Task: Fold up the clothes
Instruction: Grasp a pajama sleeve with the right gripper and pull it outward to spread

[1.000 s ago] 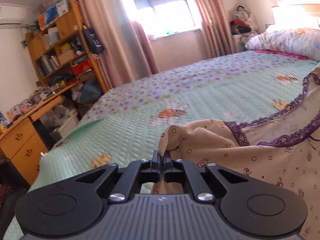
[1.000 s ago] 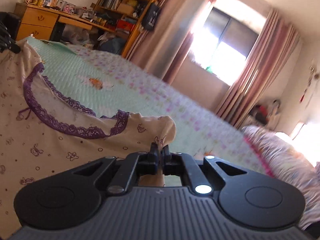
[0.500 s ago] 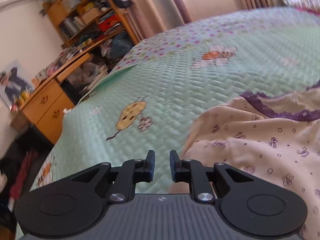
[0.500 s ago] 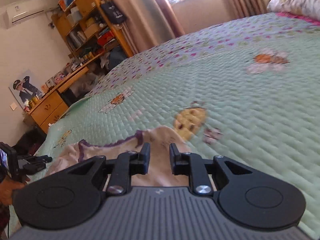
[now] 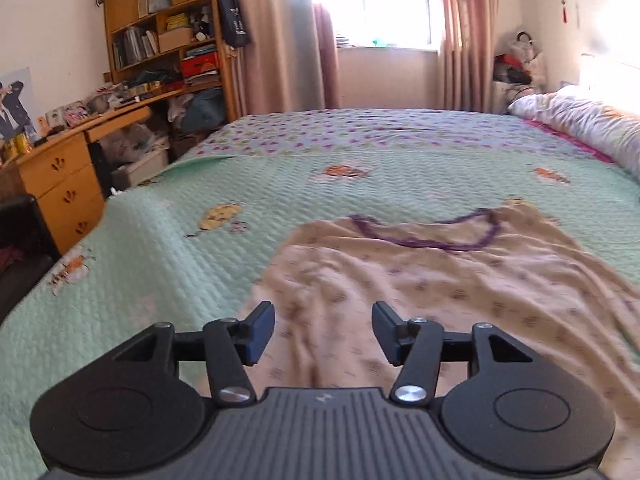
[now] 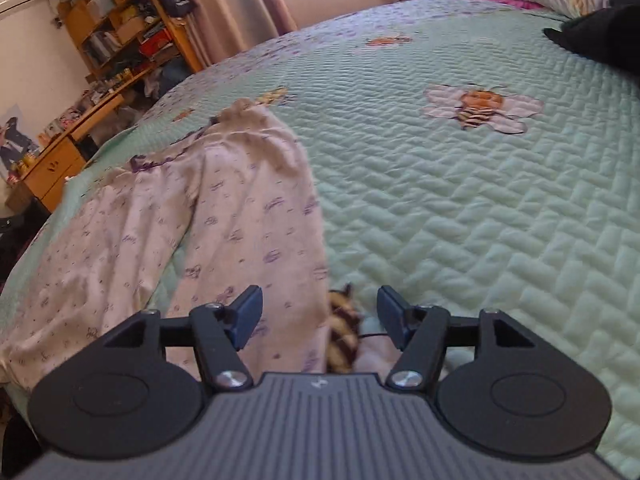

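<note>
A cream nightdress (image 5: 432, 280) with small purple prints and a purple lace neckline lies spread on the green quilted bed (image 5: 180, 264). My left gripper (image 5: 323, 330) hovers over its near left part, jaws opening, nothing pinched between them. In the right wrist view the nightdress (image 6: 224, 216) stretches away to the left. My right gripper (image 6: 320, 316) hangs over its right edge, jaws opening, with cloth and a bee print below the gap but not gripped.
A wooden desk (image 5: 64, 176) and bookshelf (image 5: 168, 40) stand left of the bed. A pillow and duvet (image 5: 588, 120) lie at the far right. A dark garment (image 6: 600, 36) rests on the bed's far right in the right wrist view.
Both grippers were shut on the nightdress's shoulders, holding it up. They let go, opened wide and drew back, and the nightdress now lies flat on the bed.
</note>
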Demonstrator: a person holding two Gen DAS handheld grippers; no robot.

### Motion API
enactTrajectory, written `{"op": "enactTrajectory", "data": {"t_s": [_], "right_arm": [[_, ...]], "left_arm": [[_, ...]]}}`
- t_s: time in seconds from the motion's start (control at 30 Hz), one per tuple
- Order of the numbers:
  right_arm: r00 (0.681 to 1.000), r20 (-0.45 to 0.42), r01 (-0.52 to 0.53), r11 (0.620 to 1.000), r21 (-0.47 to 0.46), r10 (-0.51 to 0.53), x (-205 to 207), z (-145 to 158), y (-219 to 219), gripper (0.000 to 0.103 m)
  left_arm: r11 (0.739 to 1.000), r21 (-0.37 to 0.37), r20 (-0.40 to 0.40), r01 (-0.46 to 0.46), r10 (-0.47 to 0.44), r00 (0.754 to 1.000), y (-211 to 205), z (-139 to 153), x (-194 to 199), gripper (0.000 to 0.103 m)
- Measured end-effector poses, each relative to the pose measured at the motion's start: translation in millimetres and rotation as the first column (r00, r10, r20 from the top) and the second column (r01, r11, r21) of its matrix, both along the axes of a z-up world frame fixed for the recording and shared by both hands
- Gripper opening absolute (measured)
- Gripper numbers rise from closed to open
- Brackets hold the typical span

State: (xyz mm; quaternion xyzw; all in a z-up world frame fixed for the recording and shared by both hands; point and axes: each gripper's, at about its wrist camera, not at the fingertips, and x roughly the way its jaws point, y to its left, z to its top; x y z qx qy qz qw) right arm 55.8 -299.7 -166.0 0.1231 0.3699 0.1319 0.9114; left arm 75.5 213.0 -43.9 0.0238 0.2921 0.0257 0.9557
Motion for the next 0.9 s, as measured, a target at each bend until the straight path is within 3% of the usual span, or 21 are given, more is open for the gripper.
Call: {"op": "enactTrajectory", "data": {"t_s": [0.03,0.07,0.1,0.17,0.23,0.27,0.33,0.4,0.47,0.6,0.7,0.73,0.77,0.83,0.87,0.9], "right_arm": [[1.0,0.006,-0.022,0.999,-0.026,0.022,-3.4,-1.7,8.6,0.057],[0.999,0.006,-0.045,0.998,-0.044,0.045,-5.6,-3.7,16.3,0.036],[0.998,0.0,-0.065,0.997,-0.035,0.065,-5.8,-5.0,18.3,0.001],[0.996,-0.002,-0.093,0.995,-0.018,0.093,-5.4,-3.6,17.2,0.003],[0.994,0.027,-0.105,0.993,-0.057,0.107,-7.5,4.0,17.8,0.003],[0.992,0.055,-0.104,0.991,-0.085,0.109,-8.2,11.1,16.5,0.003],[0.987,0.132,-0.063,0.972,-0.224,0.094,-3.9,32.5,10.3,0.003],[0.974,0.21,-0.002,0.929,-0.371,0.086,1.5,54.7,3.7,0.003],[0.959,0.271,0.069,0.858,-0.51,0.084,14.1,73.6,-7.2,0.002],[0.954,0.294,0.145,0.78,-0.609,0.052,49.5,95.0,-38.9,0.002],[0.953,0.302,0.176,0.737,-0.653,0.039,79.3,89.7,-51.1,0.002],[0.957,0.287,0.168,0.738,-0.653,0.037,90.7,84.3,-54.7,0.002],[0.974,0.224,0.132,0.771,-0.623,0.015,108.0,74.4,-61.5,0.003],[0.997,0.047,0.077,0.908,-0.412,-0.063,140.3,52.4,-88.5,0.005],[0.993,0.01,0.118,0.949,-0.293,-0.12,144.4,45.3,-102.9,0.005],[0.982,-0.004,0.187,0.966,-0.178,-0.191,142.5,40.3,-117.2,0.007]], "left_arm": [[1.0,-0.015,0.0,0.015,-0.015,1.0,-8.9,-0.6,-6.5,0.058],[1.0,-0.017,0.003,0.026,-0.026,1.0,-17.0,-1.5,-11.0,0.061],[0.999,-0.017,0.007,0.037,-0.037,0.999,-25.0,-2.4,-15.2,0.063],[0.999,-0.007,0.016,0.053,-0.053,0.998,-38.3,-3.1,-21.7,0.064],[0.998,-0.008,0.025,0.062,-0.062,0.998,-45.7,-1.4,-25.8,0.064],[0.998,-0.015,0.03,0.063,-0.063,0.998,-47.4,0.2,-27.1,0.064],[0.998,-0.019,0.043,0.058,-0.057,0.997,-48.8,4.7,-29.3,0.065],[0.999,-0.023,0.053,0.04,-0.039,0.998,-44.7,10.6,-28.3,0.07],[0.999,-0.031,0.06,0.024,-0.023,0.998,-38.8,16.2,-28.2,0.07],[0.998,-0.062,0.05,-0.008,0.011,0.999,-23.8,19.7,-28.5,0.074],[0.997,-0.077,0.026,-0.02,0.022,0.999,-16.9,13.7,-24.8,0.074],[0.997,-0.077,0.015,-0.027,0.028,0.999,-15.9,10.6,-23.6,0.074],[0.996,-0.083,-0.005,-0.029,0.029,1.0,-15.9,7.0,-22.7,0.074],[0.994,-0.108,-0.038,0.004,-0.008,0.999,-17.8,1.2,-23.0,0.074],[0.994,-0.11,-0.042,0.016,-0.021,0.999,-19.7,-0.1,-25.1,0.074],[0.994,-0.105,-0.044,0.025,-0.03,0.999,-22.1,-1.6,-28.8,0.074]]}}
